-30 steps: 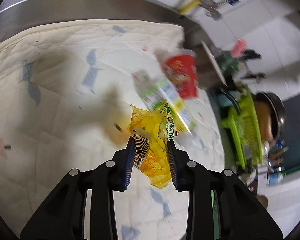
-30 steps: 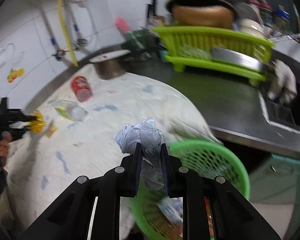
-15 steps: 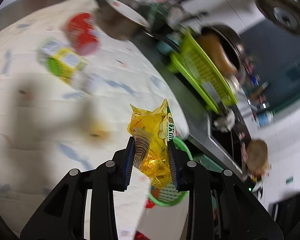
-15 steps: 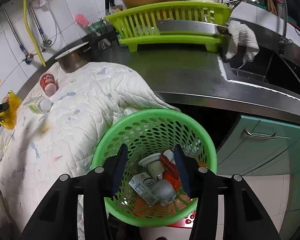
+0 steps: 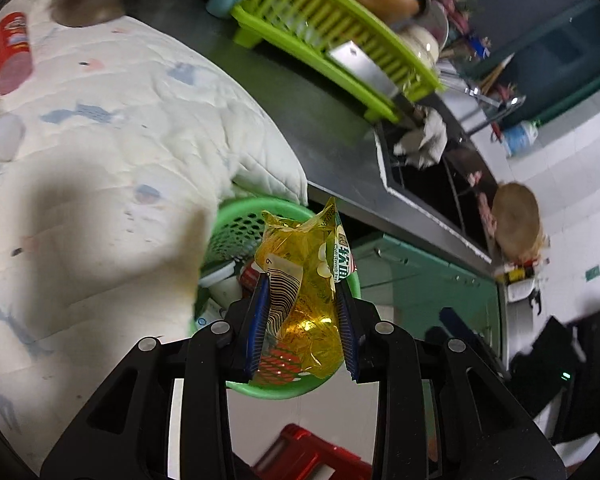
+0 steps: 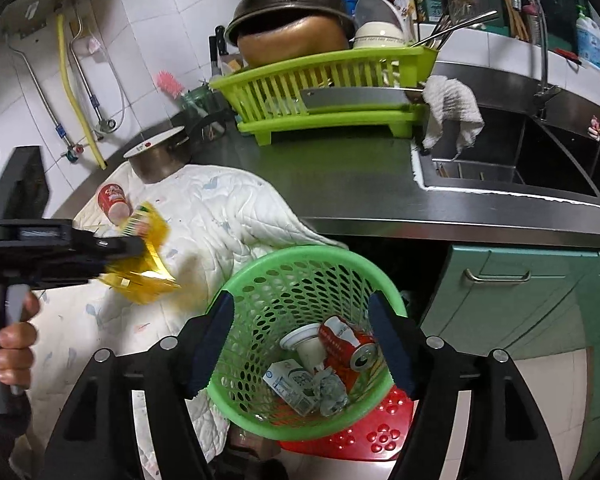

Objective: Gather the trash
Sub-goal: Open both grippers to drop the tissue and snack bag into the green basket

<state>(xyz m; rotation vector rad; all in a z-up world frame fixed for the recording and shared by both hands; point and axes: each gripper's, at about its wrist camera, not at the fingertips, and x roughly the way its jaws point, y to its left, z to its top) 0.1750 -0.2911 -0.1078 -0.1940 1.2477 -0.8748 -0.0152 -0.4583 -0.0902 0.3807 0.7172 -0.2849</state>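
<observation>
The left gripper (image 5: 302, 320) has its fingers squeezed tight on a yellow wrapper (image 5: 304, 276). The wrapper hangs in the air just over the near rim of the green basket (image 6: 260, 276), which sits low, in front of the worktop (image 6: 340, 184). From the right side, the wrapper looks like it is a little to the left of the basket, over the white quilt (image 6: 228, 216).

The right gripper (image 6: 300, 344) has its fingers wide open with nothing in them. It hovers over the basket. Inside the basket I can see a red can (image 6: 346, 344), a white cup (image 6: 304, 344), a small carton (image 6: 292, 386) and a ball of paper (image 6: 330, 390).

The wrapper looks thin, crinkly and very light. I think it is shiny and a bit slippery, so a firm pinch across the middle, like now, is a good hold. It cannot break. When let go, it may flutter sideways instead of dropping straight, so it is best to let go right over the middle of the basket.

Far back on the quilt, a red cup (image 6: 114, 198) lies on its side. It probably needs picking up too.
</observation>
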